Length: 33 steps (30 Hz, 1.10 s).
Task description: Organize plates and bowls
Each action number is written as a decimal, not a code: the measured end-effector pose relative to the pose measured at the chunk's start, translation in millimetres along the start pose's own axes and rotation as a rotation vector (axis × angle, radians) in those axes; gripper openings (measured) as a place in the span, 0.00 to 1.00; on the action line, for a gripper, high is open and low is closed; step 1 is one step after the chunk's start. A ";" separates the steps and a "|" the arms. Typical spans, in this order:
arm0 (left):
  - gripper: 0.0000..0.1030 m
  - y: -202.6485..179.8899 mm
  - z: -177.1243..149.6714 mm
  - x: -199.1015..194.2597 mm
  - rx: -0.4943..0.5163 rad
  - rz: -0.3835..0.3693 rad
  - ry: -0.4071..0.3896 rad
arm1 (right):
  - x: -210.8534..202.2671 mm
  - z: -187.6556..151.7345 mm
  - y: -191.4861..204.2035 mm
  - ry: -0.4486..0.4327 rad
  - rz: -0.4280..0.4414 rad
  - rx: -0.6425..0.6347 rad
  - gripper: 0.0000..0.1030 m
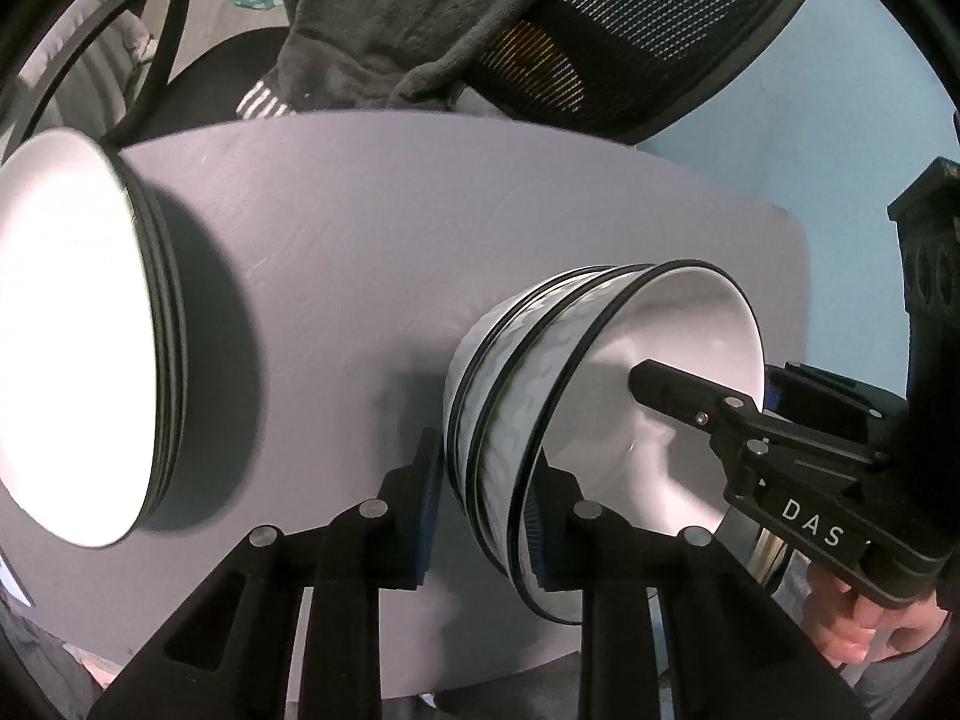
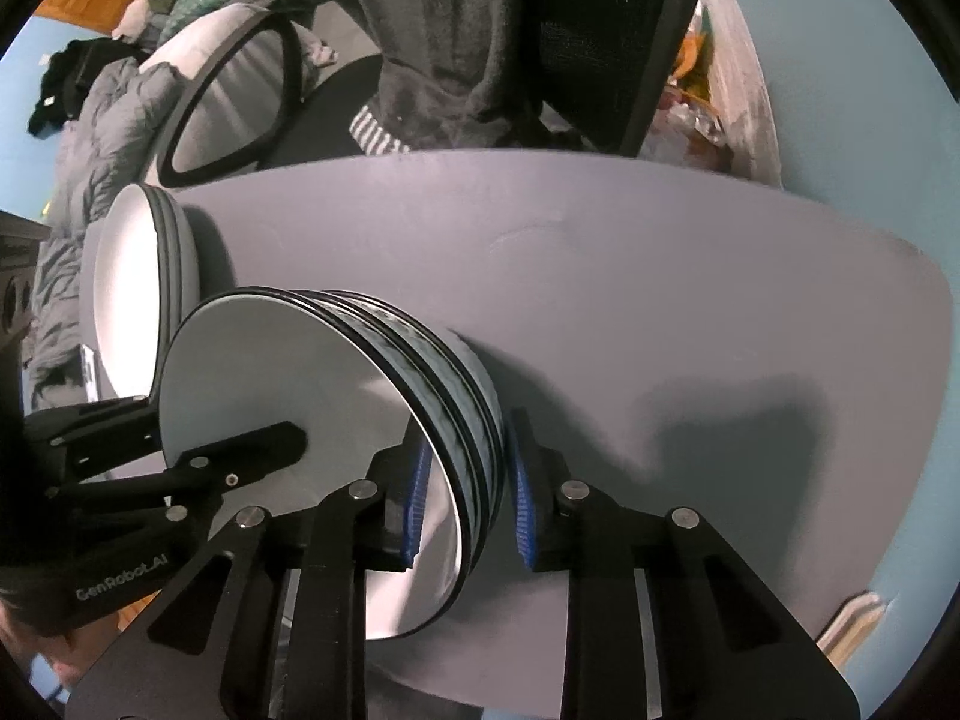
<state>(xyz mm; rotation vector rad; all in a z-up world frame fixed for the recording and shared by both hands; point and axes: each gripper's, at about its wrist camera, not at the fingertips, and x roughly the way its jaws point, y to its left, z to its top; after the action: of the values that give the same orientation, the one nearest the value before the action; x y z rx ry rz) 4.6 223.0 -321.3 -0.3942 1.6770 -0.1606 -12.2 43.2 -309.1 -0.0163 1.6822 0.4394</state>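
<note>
Both grippers' jaws straddle the bowls point(image 1: 600, 396) rim unclamped; uneven closing could tip the stack toward the plates point(image 1: 78, 330).

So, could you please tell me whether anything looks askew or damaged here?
Nothing stands out. The nested bowls look intact, straddled at the rim by both the left gripper and right gripper; the plate stack sits evenly on the grey table.

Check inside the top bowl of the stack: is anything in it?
Inside the top bowl only one finger from each hand-held gripper shows, right and left; the visible white interior holds no food or item. Those fingers cover part of the bottom, and the bowls nested beneath hide their insides.
</note>
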 end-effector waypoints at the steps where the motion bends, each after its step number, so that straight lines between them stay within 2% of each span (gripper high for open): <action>1: 0.23 2.2 -2.8 -0.5 0.003 0.002 0.002 | 1.0 -3.0 1.8 0.003 0.003 0.004 0.24; 9: 0.23 33.0 -38.2 -8.9 0.032 0.026 0.016 | 16.0 -32.9 28.8 0.022 0.050 0.030 0.23; 15: 0.23 58.6 -66.0 -15.7 0.045 0.087 0.017 | 28.8 -50.7 56.7 0.024 0.084 0.050 0.23; 17: 0.23 67.4 -71.6 -17.7 0.031 0.087 0.015 | 32.9 -54.5 66.5 0.029 0.091 0.052 0.23; 23: 0.23 98.5 -90.8 -25.0 0.008 0.092 0.011 | 42.1 -59.3 97.2 0.024 0.066 0.032 0.24; 28: 0.23 124.4 -98.5 -31.9 -0.029 0.081 0.005 | 51.0 -58.8 118.6 0.044 0.082 0.002 0.23; 33: 0.23 133.3 -106.8 -35.3 -0.047 0.089 -0.008 | 56.8 -57.9 137.2 0.054 0.078 -0.036 0.23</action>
<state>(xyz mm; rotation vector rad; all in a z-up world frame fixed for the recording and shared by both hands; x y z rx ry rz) -118.6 346.4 -316.4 -0.3547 1.6897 -0.0538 -112.4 166.7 -320.2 0.0110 1.7319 0.5320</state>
